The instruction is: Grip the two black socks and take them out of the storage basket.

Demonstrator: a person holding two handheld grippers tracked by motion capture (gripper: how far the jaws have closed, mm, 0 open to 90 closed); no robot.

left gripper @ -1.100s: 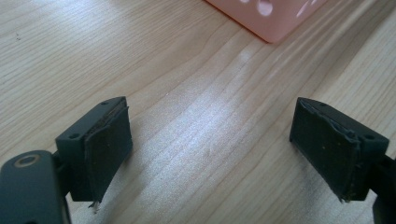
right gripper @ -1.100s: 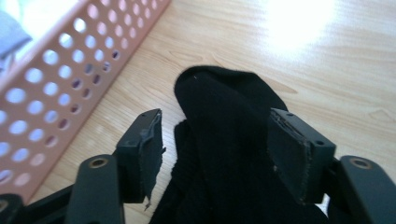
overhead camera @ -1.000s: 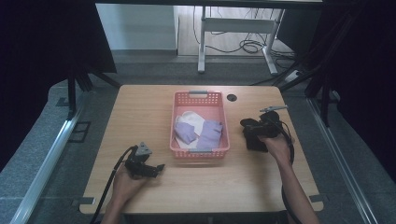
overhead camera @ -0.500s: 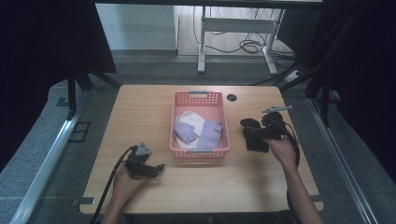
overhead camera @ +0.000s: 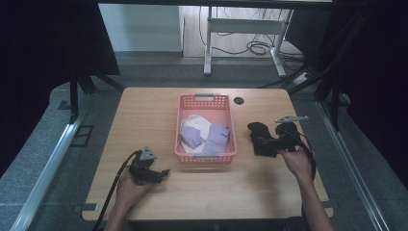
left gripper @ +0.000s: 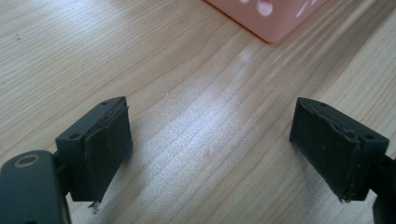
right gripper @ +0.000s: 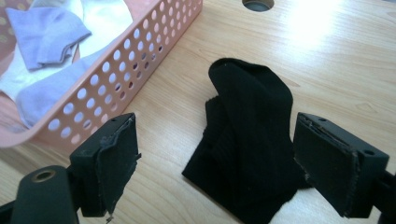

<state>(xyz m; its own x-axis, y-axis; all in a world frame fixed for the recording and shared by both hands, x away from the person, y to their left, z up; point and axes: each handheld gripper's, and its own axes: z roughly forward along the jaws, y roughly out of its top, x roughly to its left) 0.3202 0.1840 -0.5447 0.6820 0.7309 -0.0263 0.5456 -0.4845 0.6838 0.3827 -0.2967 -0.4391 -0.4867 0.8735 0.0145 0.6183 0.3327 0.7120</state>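
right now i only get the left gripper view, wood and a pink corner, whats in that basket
Observer: The pink basket holds lilac socks on a white sock.
Operator: anything on the table outside it
Observer: Black socks lie folded on the table, to the basket's right in the high view, apart from it.
Operator: is the right gripper holding them
Observer: No. The right gripper has just been opening; its jaws stand wide on either side of the black socks, pads clear of them.
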